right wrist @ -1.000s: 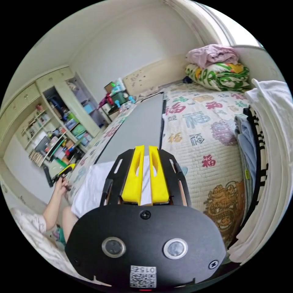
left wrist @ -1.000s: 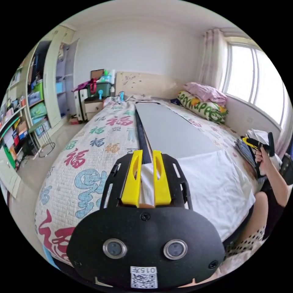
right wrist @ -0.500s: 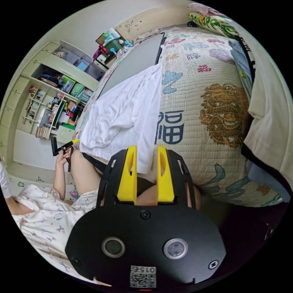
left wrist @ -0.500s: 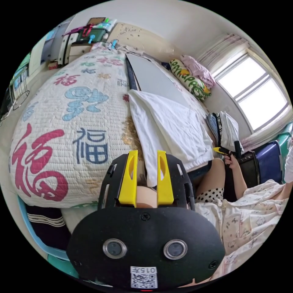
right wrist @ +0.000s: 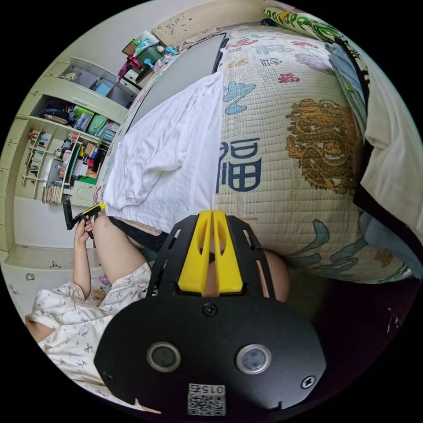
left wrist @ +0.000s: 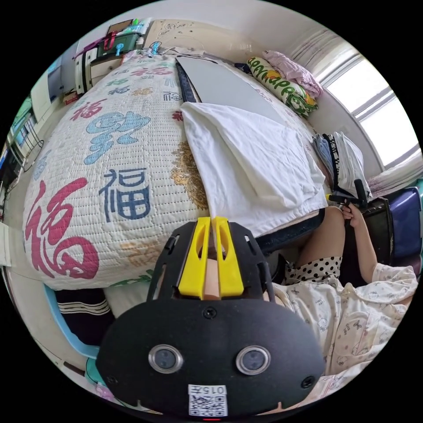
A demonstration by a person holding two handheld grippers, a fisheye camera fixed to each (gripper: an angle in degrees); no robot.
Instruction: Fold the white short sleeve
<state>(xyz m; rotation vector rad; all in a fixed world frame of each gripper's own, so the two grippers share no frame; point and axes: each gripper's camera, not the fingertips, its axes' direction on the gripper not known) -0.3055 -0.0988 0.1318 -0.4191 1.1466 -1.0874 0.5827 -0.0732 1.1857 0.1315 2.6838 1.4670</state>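
Note:
The white short sleeve shirt lies spread over the near end of a grey board on the bed, with its hem at the bed's edge. My left gripper is shut on the shirt's near left corner, which tapers to a point between the yellow jaws. In the right gripper view the shirt runs down to my right gripper, shut on the other hem corner. Each gripper also shows in the other's view, held by a hand at the shirt's far corner: the right gripper and the left gripper.
A stack of folded clothes sits on the bed beside the shirt. Rolled bedding lies by the window. The patterned quilt covers the bed. The person's knees press against the bed edge. Shelves stand behind.
Half a second ago both grippers stood open around the shirt's hem corners; now both have shut on them. Before that they left the shirt's folded edge and drew back to the bed's edge.

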